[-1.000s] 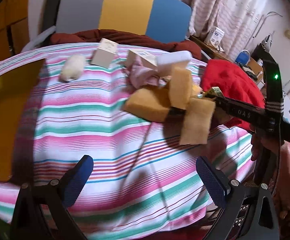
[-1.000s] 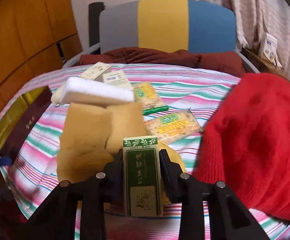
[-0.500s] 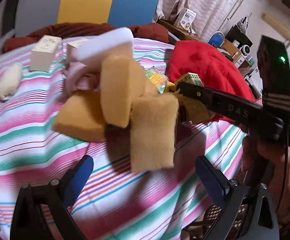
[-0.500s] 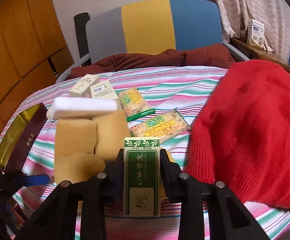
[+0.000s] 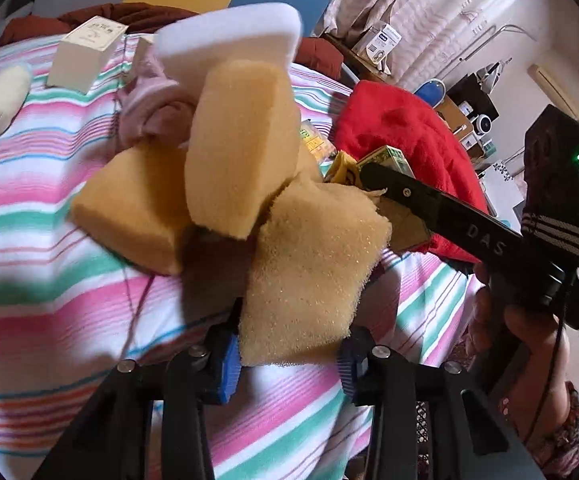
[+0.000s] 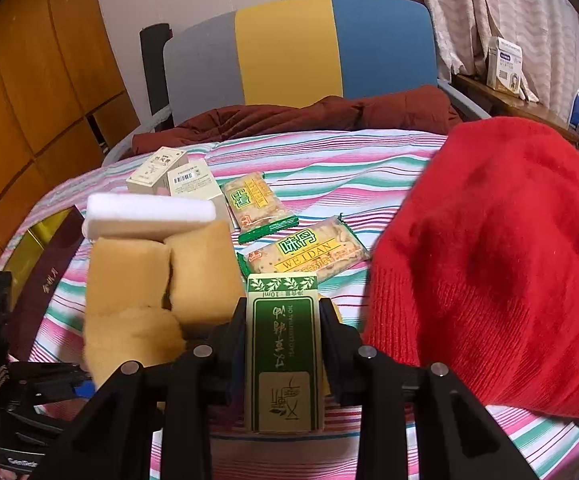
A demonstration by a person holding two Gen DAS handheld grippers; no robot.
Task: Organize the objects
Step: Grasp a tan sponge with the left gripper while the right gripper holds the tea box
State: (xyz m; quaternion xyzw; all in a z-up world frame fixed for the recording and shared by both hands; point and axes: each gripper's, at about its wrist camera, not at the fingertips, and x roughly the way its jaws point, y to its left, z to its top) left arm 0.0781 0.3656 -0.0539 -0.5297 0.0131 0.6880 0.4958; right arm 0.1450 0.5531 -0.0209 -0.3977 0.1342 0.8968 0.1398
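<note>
My left gripper (image 5: 289, 354), wide open a second ago, is closing on the nearest sponge (image 5: 313, 268) at six o'clock, ready for lifting, while my right gripper (image 6: 283, 364) clamps the green box (image 6: 283, 352).

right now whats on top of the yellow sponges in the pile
A white foam block lies across the top of the yellow sponges. A crumpled pink cloth sits against them behind. What lies beneath the pile is covered, apart from the striped cloth.

Two close wrist views, shared sponges (image 5: 233, 140)
</note>
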